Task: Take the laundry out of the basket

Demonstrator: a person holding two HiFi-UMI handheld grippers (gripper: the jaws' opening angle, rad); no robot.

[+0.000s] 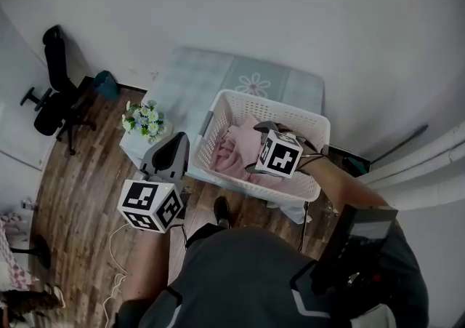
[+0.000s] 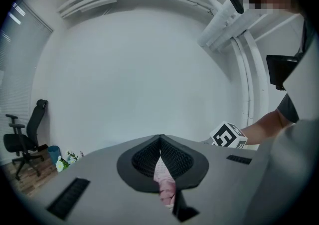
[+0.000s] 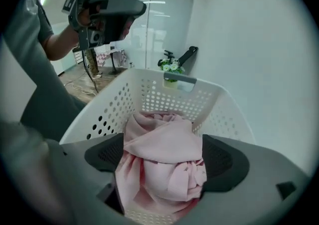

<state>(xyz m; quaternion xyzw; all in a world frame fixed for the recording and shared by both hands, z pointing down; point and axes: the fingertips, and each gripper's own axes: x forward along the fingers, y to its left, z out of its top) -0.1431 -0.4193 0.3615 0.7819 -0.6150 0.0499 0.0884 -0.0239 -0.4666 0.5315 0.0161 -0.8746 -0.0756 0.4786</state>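
A white perforated laundry basket (image 1: 287,112) stands on the floor in front of me, with crumpled pink laundry (image 1: 236,148) inside. My right gripper (image 1: 263,134) reaches down into the basket. In the right gripper view its jaws (image 3: 164,164) stand wide open over the pink laundry (image 3: 159,131), which fills the space between the pads; the basket wall (image 3: 169,100) rises behind. My left gripper (image 1: 174,143) is held outside the basket's left side, its tips together (image 2: 160,141). A thin pink strip shows low between its pads. Nothing hangs from it in the right gripper view (image 3: 132,8).
A small white stand with a flower pot (image 1: 144,119) sits just left of the basket. A pale rug (image 1: 218,72) lies behind it against the wall. A black office chair (image 1: 54,86) is at far left and a white cable (image 1: 112,246) trails on the wood floor.
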